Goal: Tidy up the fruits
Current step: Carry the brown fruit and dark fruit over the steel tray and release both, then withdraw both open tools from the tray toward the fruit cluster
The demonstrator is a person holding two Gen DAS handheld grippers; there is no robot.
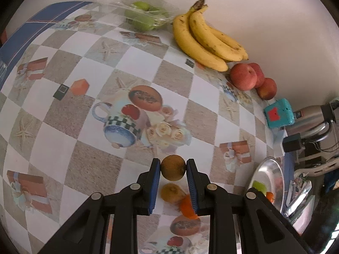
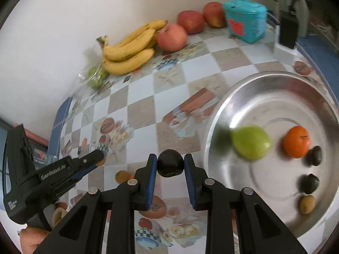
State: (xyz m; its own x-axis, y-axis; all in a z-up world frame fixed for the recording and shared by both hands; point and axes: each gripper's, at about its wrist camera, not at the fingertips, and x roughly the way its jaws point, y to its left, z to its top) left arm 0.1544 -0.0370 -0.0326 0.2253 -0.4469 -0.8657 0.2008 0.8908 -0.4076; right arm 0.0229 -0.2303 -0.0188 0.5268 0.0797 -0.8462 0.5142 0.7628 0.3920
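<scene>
Carrying small fruits to the tray

Left gripper [image 1: 173, 165] is clamped on a round brown fruit [image 1: 173, 167] above the tablecloth [image 1: 89, 110]. Right gripper [image 2: 170, 160] is clamped on a round dark fruit [image 2: 170, 163] just left of the steel tray [image 2: 275, 78]. Both fruits are near-spherical: no long axis or heading discernible. Judged next: move over the tray, lower, release clear of the pear [image 2: 251, 141]

Three bananas [image 1: 208, 40] in one bunch and three red apples [image 1: 243, 76] lie along the back edge of the tabletop [image 1: 70, 114], with one clear bag of green fruit [image 1: 144, 15] toward its back left corner, their number unclear, and one teal box [image 1: 278, 113]. The steel plate [image 2: 231, 103] holds one green pear [image 2: 251, 141], one orange [image 2: 296, 141], two dark fruits [image 2: 314, 155] and one brown one [image 2: 307, 204]. Each gripper carries one small round fruit, brown [image 1: 173, 168] and dark [image 2: 170, 163], and one more brown fruit [image 1: 172, 193] lies on the cloth.
</scene>
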